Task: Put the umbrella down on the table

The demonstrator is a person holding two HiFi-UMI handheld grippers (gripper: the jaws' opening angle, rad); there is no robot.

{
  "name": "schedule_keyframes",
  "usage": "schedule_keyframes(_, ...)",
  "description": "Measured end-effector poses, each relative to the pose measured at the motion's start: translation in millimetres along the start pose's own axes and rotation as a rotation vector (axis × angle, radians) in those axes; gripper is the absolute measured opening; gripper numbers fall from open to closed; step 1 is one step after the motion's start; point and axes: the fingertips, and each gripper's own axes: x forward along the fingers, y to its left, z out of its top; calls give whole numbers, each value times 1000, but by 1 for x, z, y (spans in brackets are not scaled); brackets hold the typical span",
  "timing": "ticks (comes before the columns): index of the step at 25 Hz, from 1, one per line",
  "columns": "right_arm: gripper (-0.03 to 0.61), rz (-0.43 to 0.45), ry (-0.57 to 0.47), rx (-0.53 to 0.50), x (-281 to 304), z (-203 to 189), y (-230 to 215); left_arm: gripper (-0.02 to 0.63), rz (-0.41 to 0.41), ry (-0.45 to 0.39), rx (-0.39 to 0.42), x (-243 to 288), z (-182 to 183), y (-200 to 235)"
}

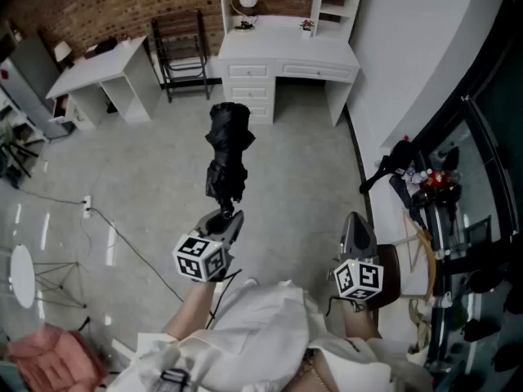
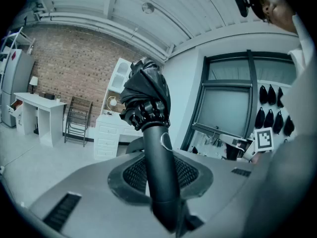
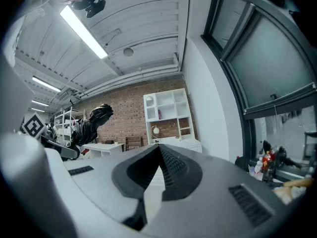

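Holding a folded black fabric umbrella [image 1: 229, 149] [image 2: 146, 98] [image 3: 91, 123] in the air, not yet down on any table.

Clamped by its smooth dark handle in the left gripper [image 1: 225, 215] [image 2: 159, 172], jaws pressed onto both sides of the handle, bundled canopy end pointing up and away. Hanging over the grey floor [image 1: 147, 186], well apart from the white desk with drawers [image 1: 286, 55] by the brick wall and the plain white table [image 1: 98, 68] to its left. Right gripper [image 1: 357, 227] [image 3: 158, 150] closed, jaw tips meeting, holding nothing.
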Motion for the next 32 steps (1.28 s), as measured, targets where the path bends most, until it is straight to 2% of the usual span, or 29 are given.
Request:
schedule_keyframes(15, 17, 0, 1, -4, 9, -2, 2, 114, -9, -2, 7, 7, 4, 7)
schedule_keyframes(32, 17, -9, 3, -18, 22, -7, 28, 114, -15, 8, 1, 1, 2, 34)
